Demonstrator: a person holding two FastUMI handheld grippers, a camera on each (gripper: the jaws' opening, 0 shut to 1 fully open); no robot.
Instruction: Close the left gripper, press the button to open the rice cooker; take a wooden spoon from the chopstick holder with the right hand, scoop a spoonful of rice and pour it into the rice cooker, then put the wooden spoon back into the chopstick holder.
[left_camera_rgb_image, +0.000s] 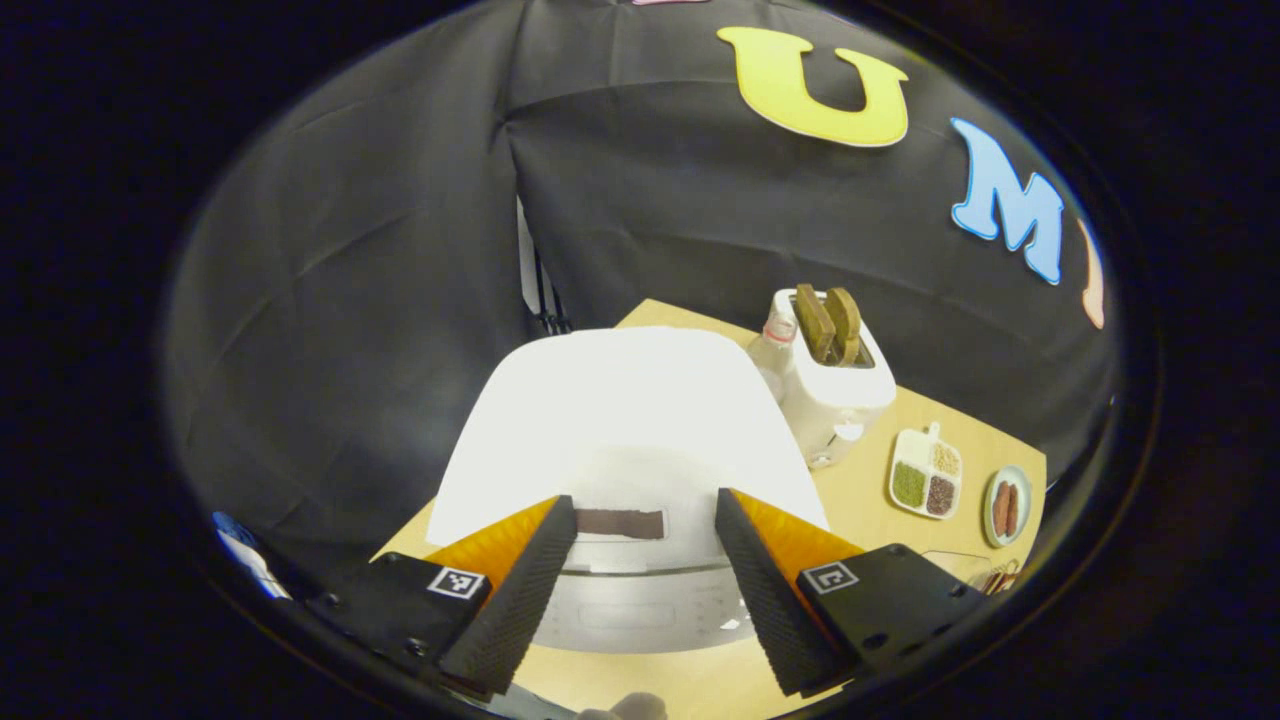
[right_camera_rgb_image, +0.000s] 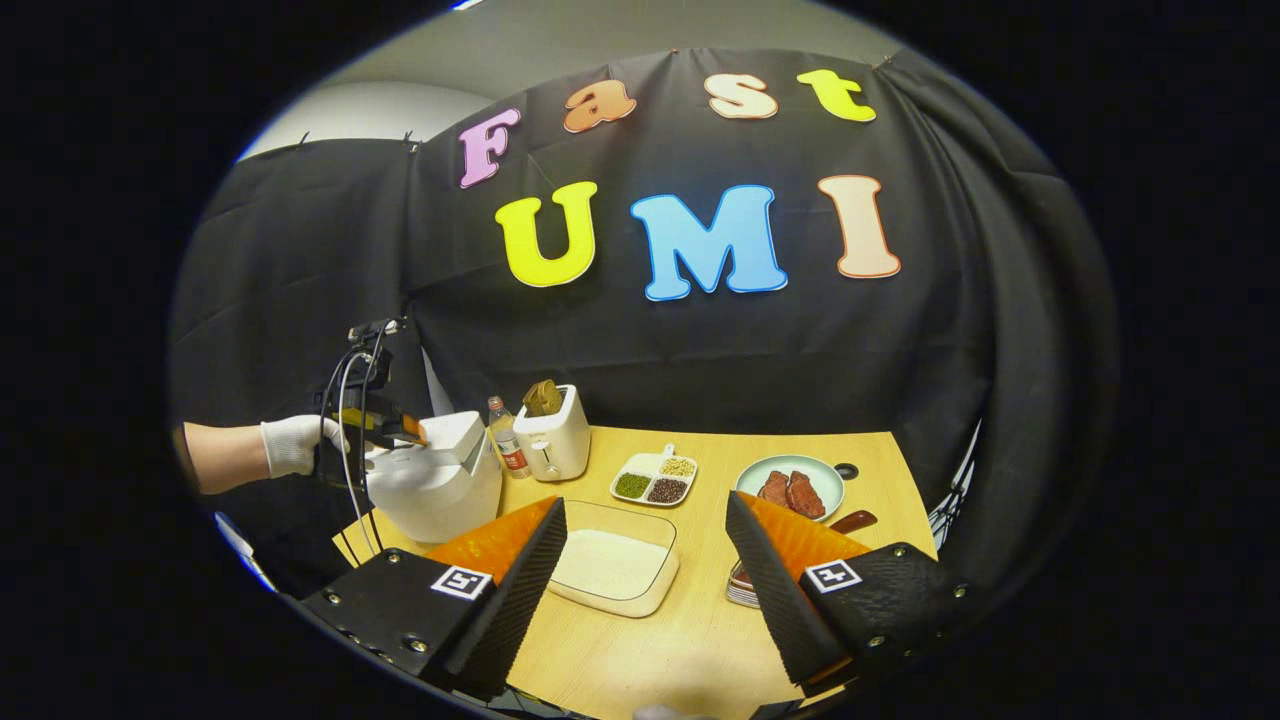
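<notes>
My left gripper (left_camera_rgb_image: 645, 530) hangs over the white rice cooker (left_camera_rgb_image: 630, 420), lid down, fingers spread wide with nothing in them. My right gripper (right_camera_rgb_image: 645, 540) is wide open and empty too, above the rice tray (right_camera_rgb_image: 612, 565) on the wooden surface (right_camera_rgb_image: 690, 640).

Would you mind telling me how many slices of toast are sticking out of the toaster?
2: both stand upright side by side in the slots of the toaster, a left slice and a right slice. Nothing seems hidden.
</notes>
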